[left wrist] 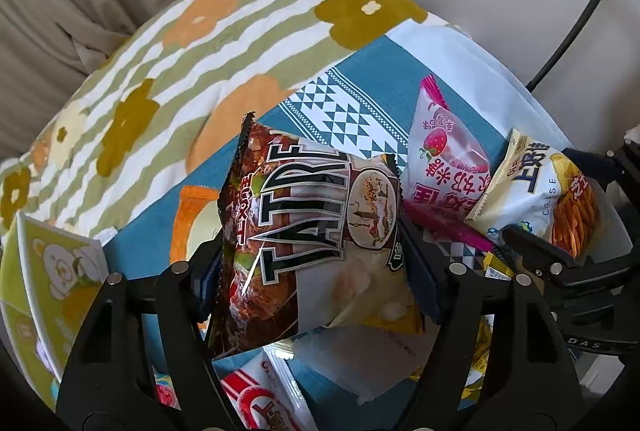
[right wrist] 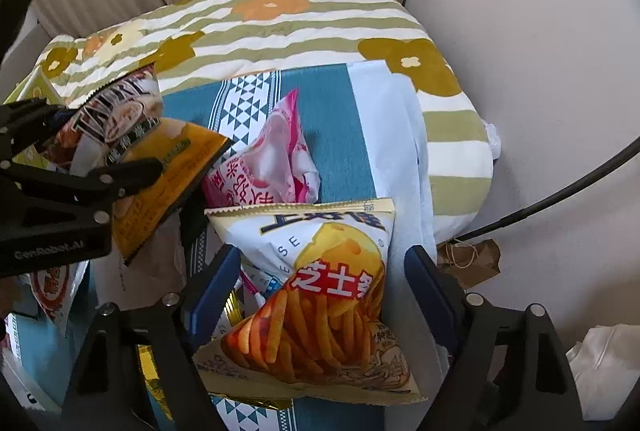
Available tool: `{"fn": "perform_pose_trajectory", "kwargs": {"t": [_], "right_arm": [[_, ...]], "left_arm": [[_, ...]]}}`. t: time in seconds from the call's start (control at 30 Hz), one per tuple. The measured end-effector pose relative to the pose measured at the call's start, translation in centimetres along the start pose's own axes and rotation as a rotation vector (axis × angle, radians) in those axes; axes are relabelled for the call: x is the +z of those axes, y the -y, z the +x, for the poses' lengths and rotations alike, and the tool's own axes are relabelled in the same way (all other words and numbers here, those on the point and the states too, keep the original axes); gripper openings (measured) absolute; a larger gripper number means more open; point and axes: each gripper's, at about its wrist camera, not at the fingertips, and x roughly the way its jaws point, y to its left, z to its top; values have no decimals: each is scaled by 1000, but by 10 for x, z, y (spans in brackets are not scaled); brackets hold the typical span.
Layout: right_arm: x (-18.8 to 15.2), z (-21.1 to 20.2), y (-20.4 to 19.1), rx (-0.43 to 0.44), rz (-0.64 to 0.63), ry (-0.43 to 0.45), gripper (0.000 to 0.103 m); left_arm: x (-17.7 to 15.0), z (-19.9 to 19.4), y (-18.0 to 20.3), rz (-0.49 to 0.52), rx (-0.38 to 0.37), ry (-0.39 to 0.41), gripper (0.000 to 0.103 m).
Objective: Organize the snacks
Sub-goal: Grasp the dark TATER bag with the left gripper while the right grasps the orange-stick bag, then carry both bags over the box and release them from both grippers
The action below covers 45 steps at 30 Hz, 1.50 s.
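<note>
Both grippers point steeply down at a teal patterned cloth [right wrist: 332, 135] spread over a flowered quilt [left wrist: 224, 31]; the hands that carry them are out of sight.

No container shows plainly; the snacks lie loose in a heap on the cloth. A pink strawberry packet [left wrist: 444, 159] lies near the cloth's middle, a red-and-white packet [left wrist: 256, 403] at its near edge, and a green carton with a bear on it [left wrist: 52, 271] just off its left side.

The left gripper [left wrist: 316, 263] has a dark "TAIRE" snack bag [left wrist: 308, 231] upright between its blue pads, which press on the bag's two sides, the jaws partly closed around it. The right gripper [right wrist: 320, 303] straddles a cheese fries bag [right wrist: 320, 295] at the cloth's near right part. Its left pad touches the bag's edge. The right pad stands just clear, so the jaws are still spread and the bag lies on the pile.
</note>
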Motion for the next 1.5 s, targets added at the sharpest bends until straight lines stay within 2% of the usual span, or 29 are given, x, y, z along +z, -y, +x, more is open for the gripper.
{"fn": "perform_pose_trajectory", "kwargs": {"t": [0.1,0.23,0.4,0.53,0.77,0.97,1.23,1.37,1.5], "right_arm": [[-3,3,0,14,2,-14,77],[-9,7,-2,42,1,-32,63],[-12,0,-3,52,-16,-11,51],[-13,-14,-1,61,-12,30,45],[-9,-58,4,76,-21,127,45],[2,-115,-4,134,-85,246,45],[20,-166,-52,293,-189,346,45],[27,-180,-89,347,-239,379,45],[35,-190,-133,392,-280,401,45]], "left_arm": [[-3,-5,0,-11,0,9,72],[-3,-12,0,-22,5,22,72],[-5,-25,2,-40,17,49,72],[-8,-42,3,-61,29,78,72],[-15,-97,1,-129,52,163,72],[-34,-155,-14,-246,84,235,72],[-87,-236,-64,-387,227,305,72],[-117,-257,-102,-455,292,313,72],[-147,-269,-149,-509,325,305,72]]}}
